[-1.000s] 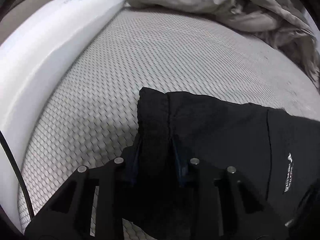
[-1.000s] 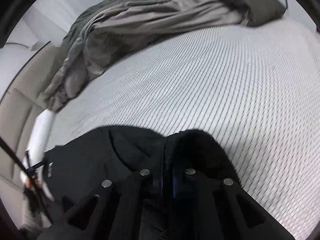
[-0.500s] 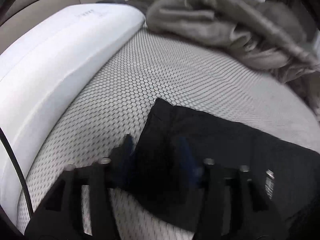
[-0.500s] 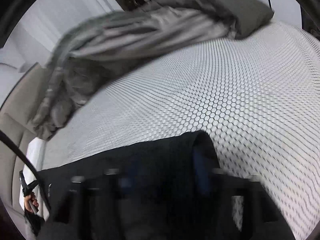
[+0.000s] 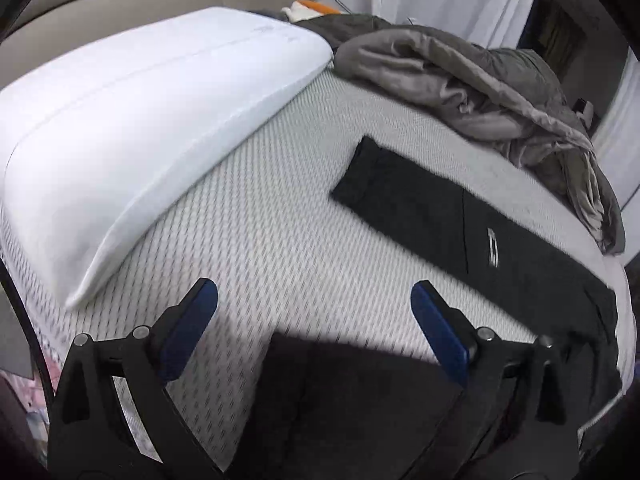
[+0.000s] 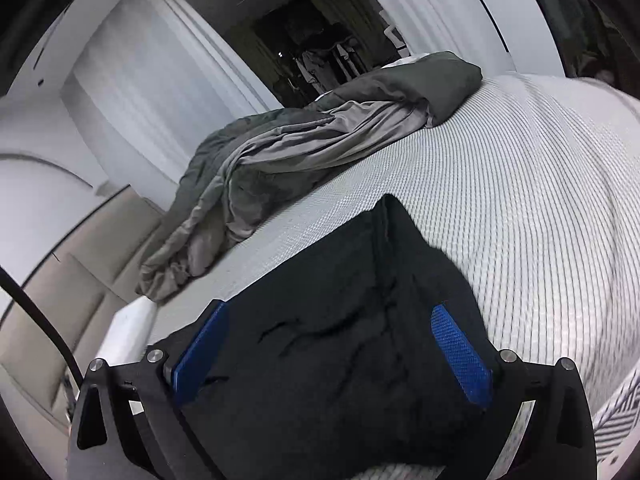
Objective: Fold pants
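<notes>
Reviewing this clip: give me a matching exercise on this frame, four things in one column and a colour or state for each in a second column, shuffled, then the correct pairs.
Things:
1. pants
2. pillow
3. blanket
4. left gripper

Colour or state:
A. grey, bunched in a heap at the far side of the mattress
B. white, lying along the mattress edge
C. black, lying flat on the mattress
D. open, nothing between its blue pads

Pairs: 1-C, 2-B, 3-A, 4-D

Two tool-mounted fisheyes, angled down, close above bed, sharing pants.
</notes>
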Demonstrator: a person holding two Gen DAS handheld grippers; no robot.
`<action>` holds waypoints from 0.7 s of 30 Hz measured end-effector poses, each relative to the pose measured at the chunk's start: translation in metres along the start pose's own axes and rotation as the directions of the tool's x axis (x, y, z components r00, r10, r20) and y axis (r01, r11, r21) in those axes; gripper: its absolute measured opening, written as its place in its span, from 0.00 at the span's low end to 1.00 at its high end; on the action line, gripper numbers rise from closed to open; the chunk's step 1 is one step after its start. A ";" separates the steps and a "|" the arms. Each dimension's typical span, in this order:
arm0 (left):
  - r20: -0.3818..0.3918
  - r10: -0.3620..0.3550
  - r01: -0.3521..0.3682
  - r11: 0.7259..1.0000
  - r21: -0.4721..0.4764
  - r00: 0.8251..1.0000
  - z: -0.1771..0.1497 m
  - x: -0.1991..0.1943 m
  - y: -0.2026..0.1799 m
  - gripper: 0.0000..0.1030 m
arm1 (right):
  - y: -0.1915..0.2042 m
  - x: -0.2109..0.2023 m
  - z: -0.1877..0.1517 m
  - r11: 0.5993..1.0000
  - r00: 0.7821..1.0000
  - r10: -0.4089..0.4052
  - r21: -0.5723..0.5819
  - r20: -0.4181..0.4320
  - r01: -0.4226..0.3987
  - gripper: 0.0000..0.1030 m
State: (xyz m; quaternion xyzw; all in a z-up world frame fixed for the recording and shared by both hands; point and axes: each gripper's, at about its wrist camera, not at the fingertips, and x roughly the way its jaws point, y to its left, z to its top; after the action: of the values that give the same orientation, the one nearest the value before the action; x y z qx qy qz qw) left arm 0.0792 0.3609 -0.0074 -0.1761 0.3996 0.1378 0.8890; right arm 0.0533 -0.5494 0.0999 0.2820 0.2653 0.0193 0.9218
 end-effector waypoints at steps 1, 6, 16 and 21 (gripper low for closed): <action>-0.010 -0.008 0.008 1.000 0.006 1.000 -0.010 -0.001 0.004 0.94 | 0.000 -0.003 -0.007 1.000 1.000 0.010 0.020 0.005 -0.010 0.99; -0.164 0.046 -0.041 0.999 0.031 0.985 -0.047 0.032 0.010 0.87 | 0.002 -0.003 -0.023 0.996 0.999 0.053 0.069 -0.007 -0.052 0.99; -0.020 0.088 -0.085 0.992 0.095 0.996 -0.026 0.018 -0.016 0.07 | -0.018 0.028 -0.029 0.995 0.996 0.078 0.066 -0.043 -0.075 0.99; -0.003 0.117 -0.117 0.992 0.045 0.993 0.024 0.046 -0.026 0.08 | -0.030 0.022 -0.023 0.996 0.997 0.070 0.061 -0.039 -0.067 0.99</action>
State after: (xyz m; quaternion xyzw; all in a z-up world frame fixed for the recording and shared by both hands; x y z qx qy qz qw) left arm 0.1349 0.3525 -0.0225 -0.1328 0.4146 0.1803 0.8820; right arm 0.0577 -0.5587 0.0574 0.3180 0.2750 0.0489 0.9060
